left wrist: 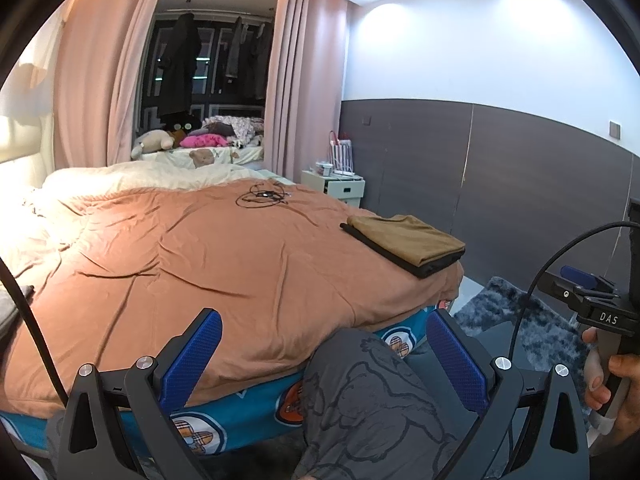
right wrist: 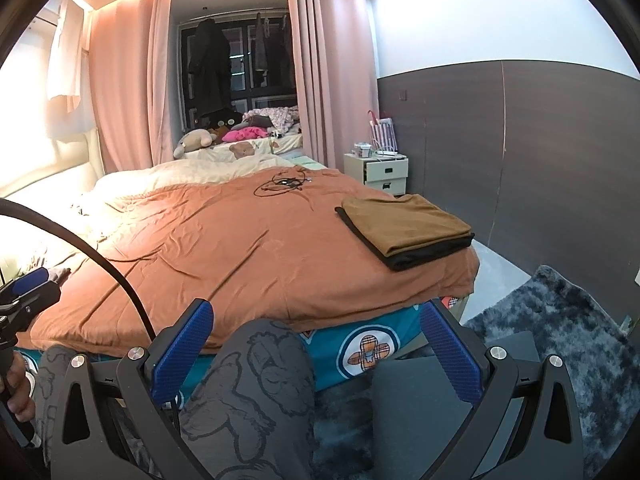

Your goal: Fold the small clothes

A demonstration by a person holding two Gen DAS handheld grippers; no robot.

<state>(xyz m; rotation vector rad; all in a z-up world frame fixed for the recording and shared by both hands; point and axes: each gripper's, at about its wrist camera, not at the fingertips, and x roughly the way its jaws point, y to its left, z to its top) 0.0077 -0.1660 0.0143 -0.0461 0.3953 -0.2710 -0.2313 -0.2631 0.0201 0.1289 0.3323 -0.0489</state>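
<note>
A folded brown garment (left wrist: 408,240) lies on a folded black one at the bed's near right corner; it also shows in the right wrist view (right wrist: 408,226). My left gripper (left wrist: 324,356) is open and empty, held low in front of the bed's near edge, over my knee in grey printed trousers (left wrist: 368,392). My right gripper (right wrist: 316,348) is open and empty, also low before the bed edge, over a knee (right wrist: 256,384). The right gripper's body (left wrist: 592,304) shows at the right of the left wrist view. A grey cloth edge (left wrist: 12,304) shows at the bed's far left.
The bed has an orange duvet (left wrist: 208,256) over a teal patterned sheet (left wrist: 248,412). A black cable coil (left wrist: 262,195) lies at the far middle. A white nightstand (right wrist: 380,170) stands by the dark wall panel. A grey shaggy rug (right wrist: 560,320) covers the floor right.
</note>
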